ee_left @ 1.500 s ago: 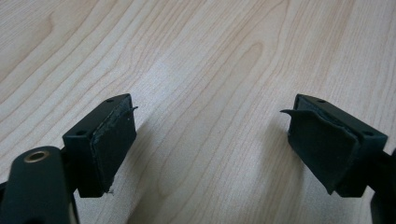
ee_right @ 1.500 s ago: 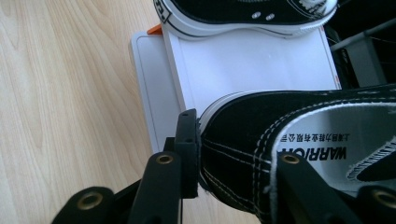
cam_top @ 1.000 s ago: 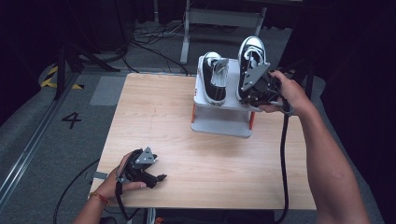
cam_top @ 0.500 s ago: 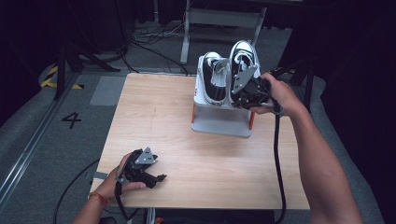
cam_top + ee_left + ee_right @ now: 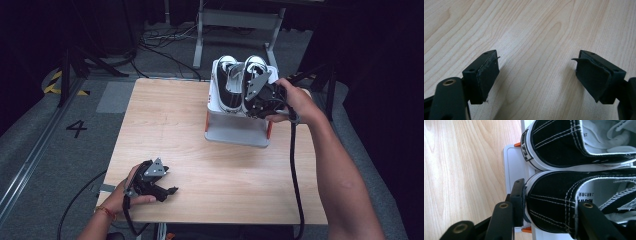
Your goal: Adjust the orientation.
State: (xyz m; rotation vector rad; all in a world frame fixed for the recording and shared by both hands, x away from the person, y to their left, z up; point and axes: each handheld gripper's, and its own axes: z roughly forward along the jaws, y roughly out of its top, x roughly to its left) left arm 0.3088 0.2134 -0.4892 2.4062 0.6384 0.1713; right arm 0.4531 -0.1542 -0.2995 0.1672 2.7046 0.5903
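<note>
The work in hand is setting a pair of black-and-white sneakers into a white box (image 5: 235, 131) that stands at the far right of the wooden surface (image 5: 165, 120). The first shoe (image 5: 228, 85) already stands in the box. The second shoe (image 5: 253, 70) sits right beside it, touching it along the side, and judging by how level the 2 lie, it looks seated or nearly so.

The right gripper (image 5: 256, 95) is at the heel of the second shoe (image 5: 554, 202). In the right gripper view, one pad (image 5: 519, 202) rests against the outside of the heel, while the other jaw reaches inside the shoe's opening. Its jaws have just been opening, with the heel wall between them, so the clamp appears to be easing off rather than pressing hard.

The next move likely calls for spreading the jaws enough to clear the heel, then lifting straight away so the shoe is not dragged back out.

The left gripper (image 5: 159, 186) rests low on the near left of the surface, jaws wide apart and holding nothing.
</note>
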